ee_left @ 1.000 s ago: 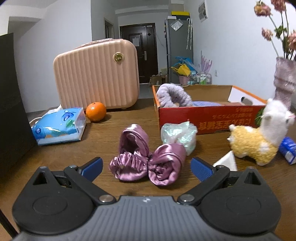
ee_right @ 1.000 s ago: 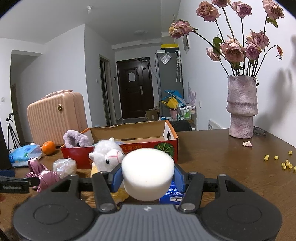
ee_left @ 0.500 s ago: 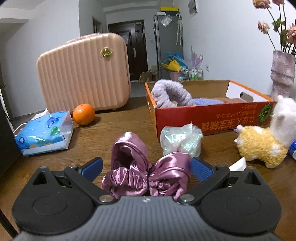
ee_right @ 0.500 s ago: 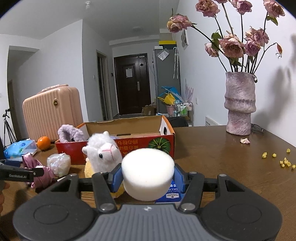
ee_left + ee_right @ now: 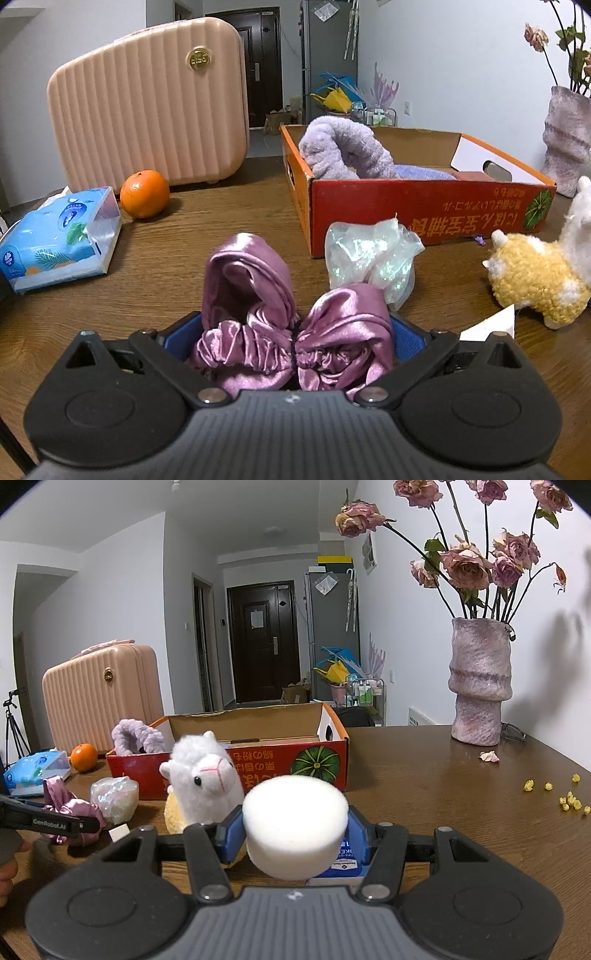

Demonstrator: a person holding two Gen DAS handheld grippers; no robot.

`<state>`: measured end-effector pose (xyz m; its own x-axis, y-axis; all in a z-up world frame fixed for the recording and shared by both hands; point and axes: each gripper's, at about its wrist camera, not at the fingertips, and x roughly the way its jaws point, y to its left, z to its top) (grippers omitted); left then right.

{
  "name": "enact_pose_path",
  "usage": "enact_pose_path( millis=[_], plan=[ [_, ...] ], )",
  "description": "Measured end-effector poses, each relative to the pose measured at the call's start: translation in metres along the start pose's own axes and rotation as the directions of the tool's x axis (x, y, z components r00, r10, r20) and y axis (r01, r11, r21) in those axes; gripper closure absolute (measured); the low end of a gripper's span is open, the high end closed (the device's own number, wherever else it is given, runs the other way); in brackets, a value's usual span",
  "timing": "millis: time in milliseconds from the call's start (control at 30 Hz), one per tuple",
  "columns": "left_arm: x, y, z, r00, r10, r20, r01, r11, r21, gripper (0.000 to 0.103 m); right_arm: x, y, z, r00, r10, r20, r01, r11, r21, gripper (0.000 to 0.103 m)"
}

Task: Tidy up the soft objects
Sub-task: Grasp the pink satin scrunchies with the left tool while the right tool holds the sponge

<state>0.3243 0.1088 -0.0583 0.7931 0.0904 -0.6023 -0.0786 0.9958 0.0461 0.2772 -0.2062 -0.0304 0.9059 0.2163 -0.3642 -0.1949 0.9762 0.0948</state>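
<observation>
White walls, dark door (image 5: pixel 264 642) (shut), grey fridge (image 5: pixel 330 627), wooden table (image 5: pixel 424 775).

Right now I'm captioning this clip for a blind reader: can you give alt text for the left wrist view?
The left gripper has its blue fingers on either side of a purple satin bonnet lying on a wooden table. Behind it stands a red cardboard box holding a lilac headband, with a crinkly iridescent bag, an orange, a tissue pack and a pink case around.
</observation>
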Motion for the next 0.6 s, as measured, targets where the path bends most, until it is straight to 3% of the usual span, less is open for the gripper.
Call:
enact_pose_path(
  millis=[133,300,600],
  plan=[
    [0.001,-0.002,-0.001,1.0,0.004,-0.007,-0.004,1.0,0.011,0.014,-0.001,0.001,0.0,1.0,0.003,0.005,-0.003,1.0,-0.001,0.048],
    [-0.008,-0.001,-0.002,1.0,0.002,0.025,-0.002,1.0,-0.004,0.035,-0.004,0.001,0.001,1.0,0.011,0.014,-0.011,1.0,0.0,0.048],
    [-0.037,-0.005,-0.007,0.994,0.039,0.102,-0.034,0.998,-0.048,0.043,-0.01,0.0,0.004,0.999,0.026,0.038,-0.027,1.0,0.002,0.048]
  ],
)
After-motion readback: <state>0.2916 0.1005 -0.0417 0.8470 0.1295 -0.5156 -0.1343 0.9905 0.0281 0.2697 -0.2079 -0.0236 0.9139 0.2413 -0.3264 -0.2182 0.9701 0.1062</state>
